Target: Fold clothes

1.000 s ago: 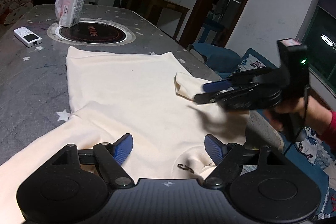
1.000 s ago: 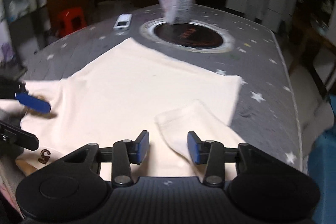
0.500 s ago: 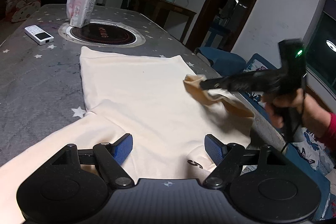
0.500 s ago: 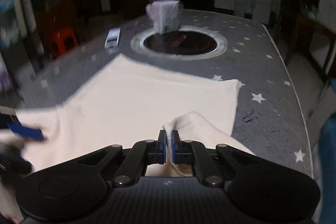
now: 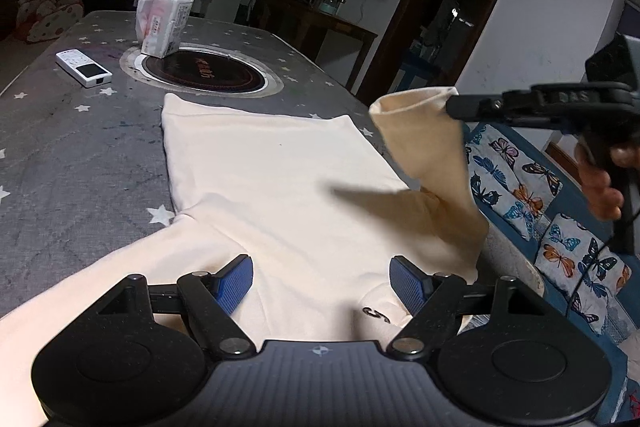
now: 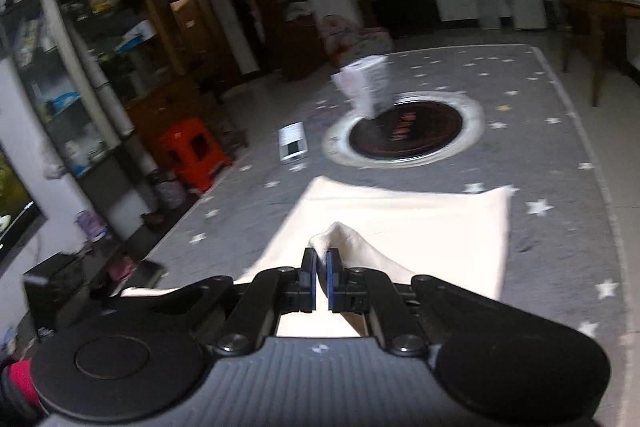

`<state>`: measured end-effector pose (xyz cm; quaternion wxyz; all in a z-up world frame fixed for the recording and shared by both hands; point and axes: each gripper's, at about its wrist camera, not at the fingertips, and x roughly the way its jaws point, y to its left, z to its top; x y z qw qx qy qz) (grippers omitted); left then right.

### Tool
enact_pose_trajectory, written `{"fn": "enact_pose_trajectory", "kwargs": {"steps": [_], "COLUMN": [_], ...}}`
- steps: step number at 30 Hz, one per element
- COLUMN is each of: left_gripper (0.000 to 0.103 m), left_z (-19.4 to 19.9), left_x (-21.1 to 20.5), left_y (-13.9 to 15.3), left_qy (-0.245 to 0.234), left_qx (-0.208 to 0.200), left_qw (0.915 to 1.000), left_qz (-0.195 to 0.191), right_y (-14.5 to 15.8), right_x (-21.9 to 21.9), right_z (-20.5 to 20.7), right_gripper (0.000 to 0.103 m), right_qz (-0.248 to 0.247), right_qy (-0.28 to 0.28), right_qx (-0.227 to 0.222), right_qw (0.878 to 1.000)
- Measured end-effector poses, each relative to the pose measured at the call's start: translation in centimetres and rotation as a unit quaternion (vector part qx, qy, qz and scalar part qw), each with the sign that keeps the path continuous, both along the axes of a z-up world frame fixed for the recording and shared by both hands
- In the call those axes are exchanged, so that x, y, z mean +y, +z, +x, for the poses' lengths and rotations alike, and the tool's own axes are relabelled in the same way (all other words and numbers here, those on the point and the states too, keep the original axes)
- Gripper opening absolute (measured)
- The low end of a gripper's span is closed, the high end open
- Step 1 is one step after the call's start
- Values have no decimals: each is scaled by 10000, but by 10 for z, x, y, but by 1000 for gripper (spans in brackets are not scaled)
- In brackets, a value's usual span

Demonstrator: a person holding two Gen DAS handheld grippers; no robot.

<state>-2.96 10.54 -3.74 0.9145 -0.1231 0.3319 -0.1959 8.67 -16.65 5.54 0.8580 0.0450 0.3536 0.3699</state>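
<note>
Sweatshirt (image 5: 272,187) flat on tabletop (image 5: 80,155) | right tool (image 6: 319,277) clamped on sleeve (image 5: 424,139), lifted at garment's right edge; body lies leftward | left tool (image 5: 321,277) apart, over collar

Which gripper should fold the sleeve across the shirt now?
Right. The right gripper is shut on the lifted sleeve; the left gripper hangs open over the shirt.
</note>
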Motion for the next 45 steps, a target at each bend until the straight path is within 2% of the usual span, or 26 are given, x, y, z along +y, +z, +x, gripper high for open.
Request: {"fn": "enact_pose_trajectory", "kwargs": {"steps": [7, 13, 17, 19, 20, 25, 30, 32, 35, 37, 40, 45], "left_gripper": [78, 78, 78, 78, 78, 78, 75, 64, 52, 48, 47, 47], "left_z": [-3, -5, -4, -3, -2, 2, 10, 17, 27, 32, 36, 39], "left_x": [7, 5, 4, 3, 1, -6, -18, -23, -34, -41, -44, -40], "left_y": [0, 0, 2, 4, 5, 7, 7, 4, 0, -4, -12, -18], "left_qy": [117, 87, 51, 9, -9, -124, -188, -262, -402, -466, -456, -338], "left_qx": [0, -10, -16, -69, -92, -129, -166, -121, -59, -15, 101, 177], "left_qw": [9999, 9999, 9999, 9999, 9999, 9998, 9995, 9995, 9990, 9984, 9977, 9981], "left_qz": [-2, 61, 88, 104, 110, 108, 171, 120, 197, 331, 487, 474], "right_y": [-27, -52, -55, -51, -49, -42, -50, -57, -68, -71, -71, -75], "right_x": [40, 66, 61, 50, 44, 8, -44, -62, -84, -88, -79, -54], "right_z": [-16, -23, -26, -27, -28, -36, -37, -35, -30, -27, -28, -16], "right_gripper": [4, 5, 9, 13, 20, 22, 22, 23, 24, 24, 24, 24], "right_qz": [-7, -134, -164, -183, -182, -272, -675, -840, -812, -722, -781, -896], "right_qy": [628, 940, 919, 901, 898, 611, -317, -700, -1149, -1230, -1116, -842], "right_qx": [189, 311, 392, 391, 397, 346, 346, 329, 451, 450, 192, -90], "right_qw": [9979, 9950, 9949, 9950, 9950, 9972, 9966, 9935, 9890, 9887, 9905, 9924]}}
